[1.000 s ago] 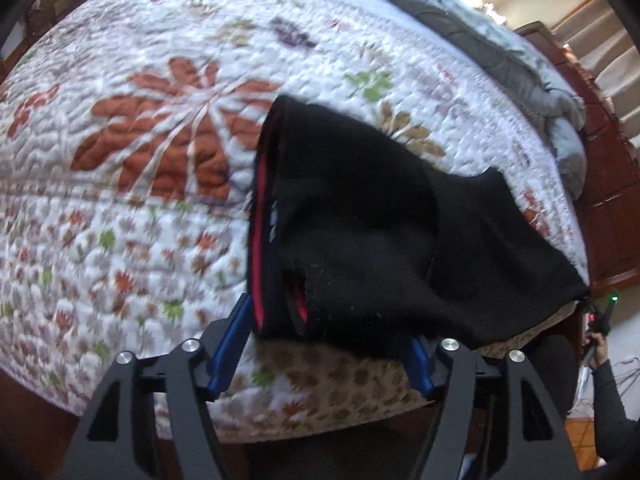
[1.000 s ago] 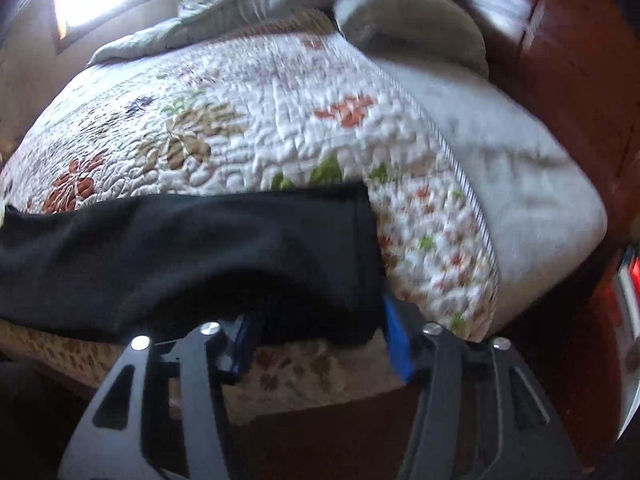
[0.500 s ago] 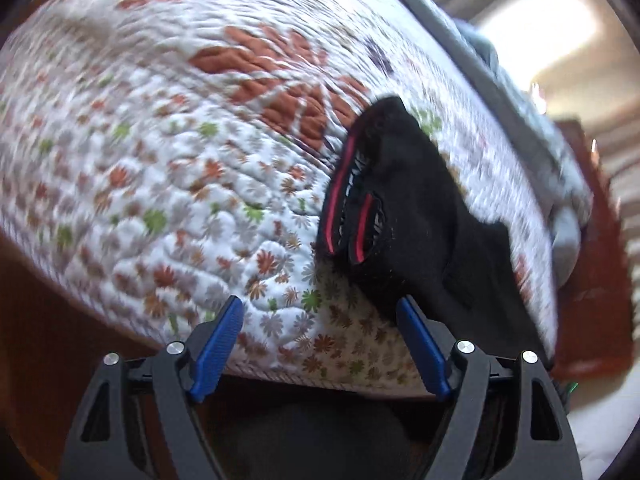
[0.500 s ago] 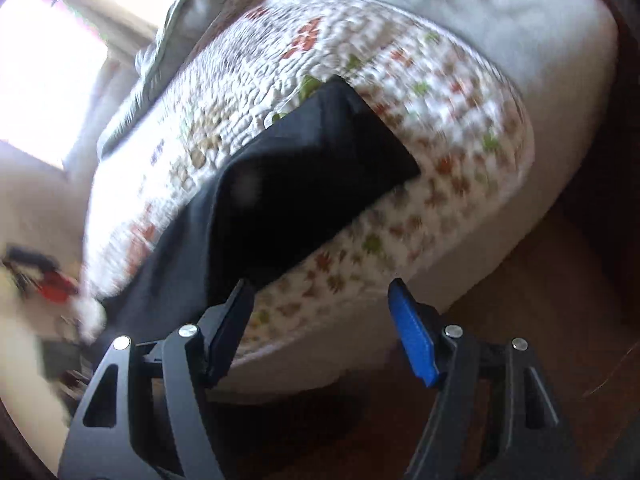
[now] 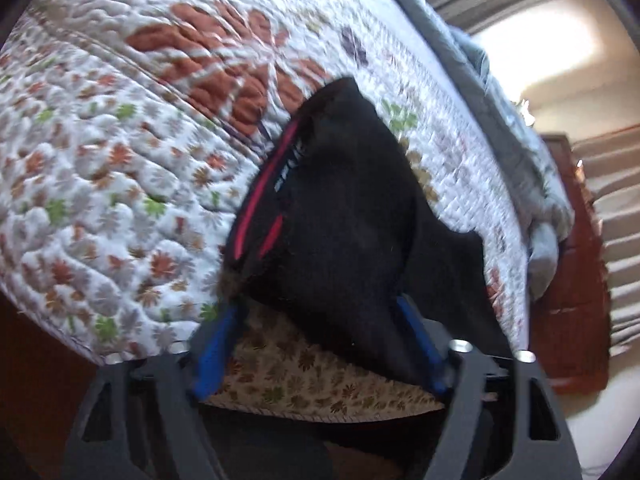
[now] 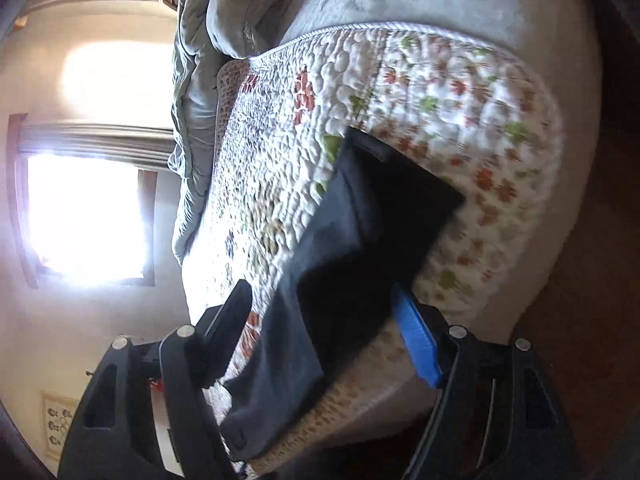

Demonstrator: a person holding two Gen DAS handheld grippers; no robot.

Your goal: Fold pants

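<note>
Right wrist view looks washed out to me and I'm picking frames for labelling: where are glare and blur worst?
Right wrist view: the window blows out to pure white and hazes the wall beside it; the black pants are nearly featureless. Left wrist view: motion blur smears the quilt, with milder glare at top right.

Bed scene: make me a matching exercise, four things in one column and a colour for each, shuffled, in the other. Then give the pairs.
Things:
1. pants
2. waistband stripe
3. gripper finger pads
4. bunched blanket

Colours:
A. blue
B. grey
C. black
D. red

Pairs: 1-C, 2-D, 3-A, 4-B
</note>
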